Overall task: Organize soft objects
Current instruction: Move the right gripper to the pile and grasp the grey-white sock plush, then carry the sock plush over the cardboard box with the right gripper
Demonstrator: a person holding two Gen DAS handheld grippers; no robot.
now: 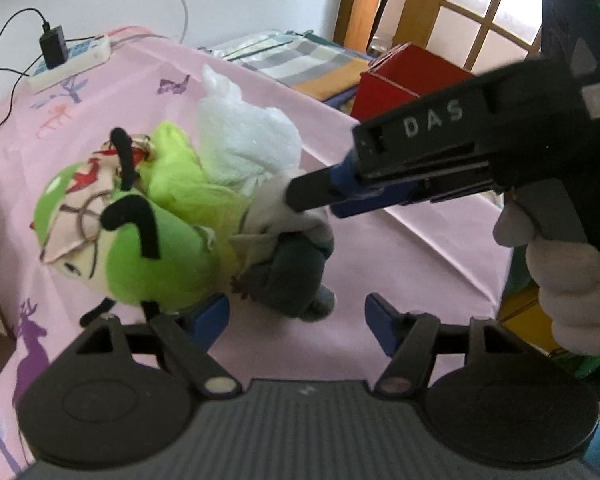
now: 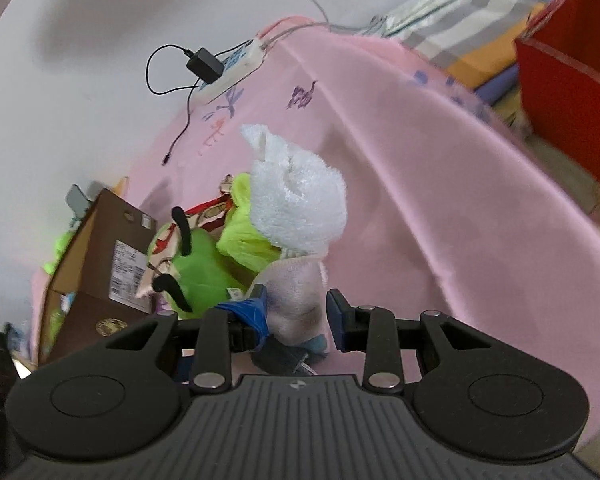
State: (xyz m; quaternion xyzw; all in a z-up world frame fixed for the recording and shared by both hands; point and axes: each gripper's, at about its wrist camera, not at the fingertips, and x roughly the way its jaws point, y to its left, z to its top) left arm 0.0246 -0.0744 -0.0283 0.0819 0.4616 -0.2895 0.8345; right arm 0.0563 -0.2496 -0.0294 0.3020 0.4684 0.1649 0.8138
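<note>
I see a heap of soft things on the pink cloth-covered tabletop (image 1: 380,248): a fuzzy green plush toy (image 1: 152,256) with black felt antennae, and behind it a fluffy white towel (image 1: 248,140) bunched into a lump. Just right of the plush lies a pale knitted cloth (image 2: 296,292). My right gripper (image 2: 296,312) has this cloth between its jaws, part open; whether they pinch it I cannot tell. My left gripper (image 1: 296,316) hangs near the plush, jaws wide and empty.
</note>
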